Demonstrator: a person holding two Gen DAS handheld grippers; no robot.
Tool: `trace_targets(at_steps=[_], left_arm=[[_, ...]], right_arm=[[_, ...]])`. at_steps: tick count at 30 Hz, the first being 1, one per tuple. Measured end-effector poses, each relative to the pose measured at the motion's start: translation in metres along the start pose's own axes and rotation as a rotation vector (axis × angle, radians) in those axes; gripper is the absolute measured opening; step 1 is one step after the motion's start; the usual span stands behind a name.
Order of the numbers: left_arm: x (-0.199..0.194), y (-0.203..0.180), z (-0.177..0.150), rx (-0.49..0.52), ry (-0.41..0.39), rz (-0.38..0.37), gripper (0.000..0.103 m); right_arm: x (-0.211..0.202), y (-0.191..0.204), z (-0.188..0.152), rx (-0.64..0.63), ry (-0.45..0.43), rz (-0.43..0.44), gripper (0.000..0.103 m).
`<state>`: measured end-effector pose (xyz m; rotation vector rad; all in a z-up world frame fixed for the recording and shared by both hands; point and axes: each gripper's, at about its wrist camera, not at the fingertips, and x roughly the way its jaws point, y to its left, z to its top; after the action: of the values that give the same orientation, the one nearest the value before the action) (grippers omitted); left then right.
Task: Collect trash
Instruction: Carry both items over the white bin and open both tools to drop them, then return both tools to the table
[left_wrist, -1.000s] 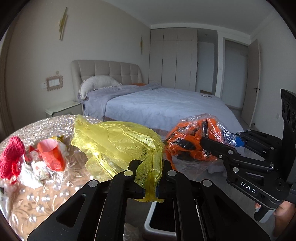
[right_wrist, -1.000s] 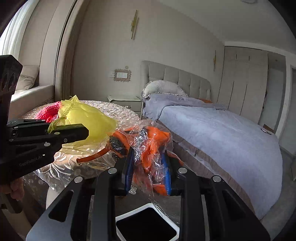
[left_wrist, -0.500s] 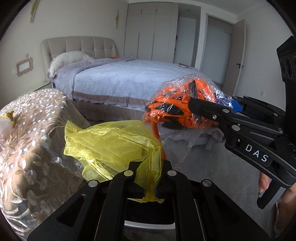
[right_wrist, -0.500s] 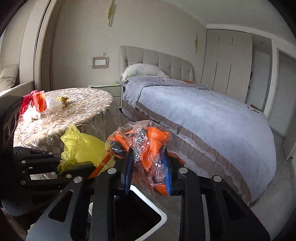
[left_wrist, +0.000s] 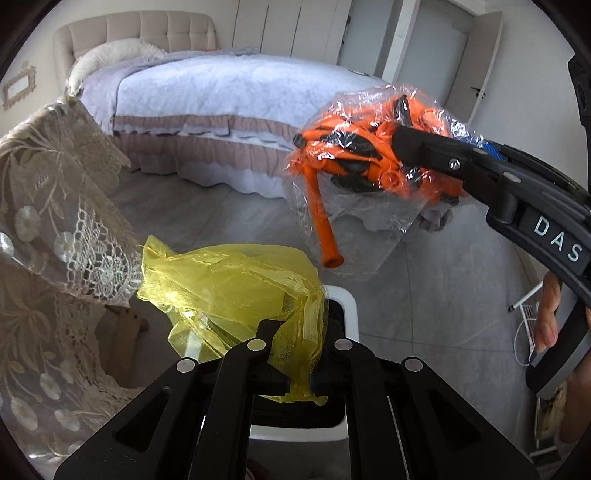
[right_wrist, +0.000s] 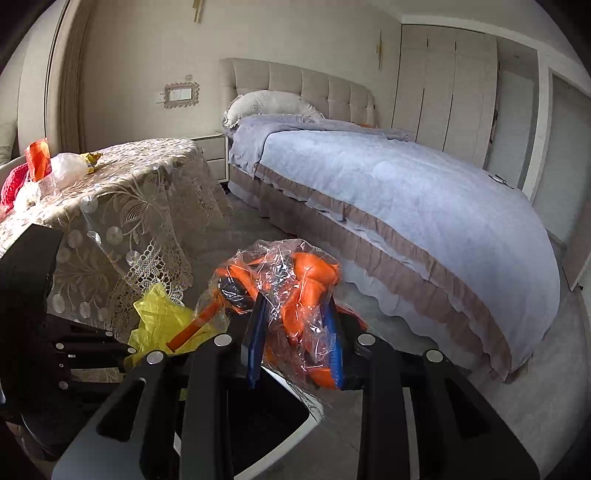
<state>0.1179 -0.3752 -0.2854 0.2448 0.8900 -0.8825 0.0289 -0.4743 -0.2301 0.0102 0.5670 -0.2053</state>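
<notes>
Nearest in the left wrist view, the left gripper has its jaws pressed together on a fold of the yellow mesh bag, which hangs bunched in front of the fingers and directly above the white bin; only the bin's rim and dark opening show beneath it. Just beyond and to the right, the right gripper pinches the clear bag of orange pieces between its blue pads, jaws part-way spread around the bundle; one orange tube pokes out of the bag toward the bin. In the right wrist view the bin's near corner sits right below this bundle. Judgement: both items are lifted and poised over the bin but not yet released, so this pair is roughly one step from done. Farther left, the round table with lace cloth carries more to collect: an orange cup, crumpled clear wrap, a yellowish scrap and a red knitted thing at the edge; whether the last counts as trash cannot be told. Farthest, the bed shows a small dark object near its far right side, too small to identify.
</notes>
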Motion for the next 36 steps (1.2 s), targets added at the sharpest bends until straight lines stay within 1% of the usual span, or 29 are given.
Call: trace_targets(at_steps=[1,2,3,4,5,6,8,10,14,17,20,21,22,23,24,27,30,33,36], left_arm=[[0.006,0.001,0.0,0.0,0.019,-0.003,0.006],[0.011,-0.001,-0.001,-0.001,0.033,-0.012,0.009],[0.018,0.0,0.0,-0.002,0.065,-0.034,0.028],[0.026,0.002,0.001,-0.01,0.109,-0.039,0.048],[0.033,0.001,0.0,-0.026,0.156,-0.015,0.097],[0.035,0.003,-0.001,-0.038,0.165,0.005,0.098],[0.035,0.006,-0.003,-0.034,0.161,0.02,0.098],[0.017,0.0,-0.011,-0.025,0.138,0.061,0.098],[-0.024,0.012,-0.003,-0.031,-0.001,0.141,0.098],[-0.057,0.02,0.006,-0.062,-0.1,0.182,0.098],[-0.084,0.027,0.011,-0.092,-0.173,0.208,0.098],[-0.091,0.029,0.013,-0.102,-0.193,0.209,0.098],[-0.097,0.028,0.015,-0.11,-0.211,0.209,0.098],[-0.104,0.031,0.018,-0.118,-0.229,0.216,0.098],[-0.11,0.032,0.019,-0.124,-0.247,0.219,0.098],[-0.129,0.033,0.022,-0.127,-0.295,0.227,0.098],[-0.145,0.036,0.025,-0.122,-0.348,0.25,0.098],[-0.166,0.039,0.02,-0.117,-0.397,0.299,0.098],[-0.186,0.047,0.014,-0.12,-0.435,0.337,0.098]], right_arm=[[0.003,0.0,0.0,0.0,0.003,-0.001,0.03],[0.005,0.0,0.0,-0.002,0.008,0.0,0.03],[0.006,0.001,-0.001,-0.003,0.01,0.003,0.03],[0.008,0.001,-0.001,-0.005,0.011,0.005,0.03],[0.009,0.002,-0.001,-0.007,0.014,0.007,0.031],[0.01,0.002,-0.001,-0.011,0.017,0.009,0.031],[0.011,0.004,0.0,-0.017,0.017,0.007,0.031],[0.014,0.005,0.0,-0.023,0.02,0.006,0.031],[0.018,0.009,-0.002,-0.026,0.036,0.018,0.031],[0.024,0.016,-0.005,-0.032,0.062,0.055,0.031],[0.033,0.029,-0.012,-0.059,0.098,0.09,0.033],[0.037,0.034,-0.014,-0.073,0.115,0.1,0.038],[0.041,0.039,-0.017,-0.094,0.14,0.109,0.064],[0.046,0.044,-0.019,-0.124,0.171,0.112,0.085],[0.049,0.049,-0.022,-0.151,0.188,0.122,0.097],[0.051,0.059,-0.024,-0.205,0.196,0.114,0.099],[0.047,0.061,-0.019,-0.198,0.185,0.111,0.099],[0.034,0.057,-0.004,-0.173,0.121,0.095,0.099],[0.017,0.057,0.013,-0.177,0.019,0.076,0.099]])
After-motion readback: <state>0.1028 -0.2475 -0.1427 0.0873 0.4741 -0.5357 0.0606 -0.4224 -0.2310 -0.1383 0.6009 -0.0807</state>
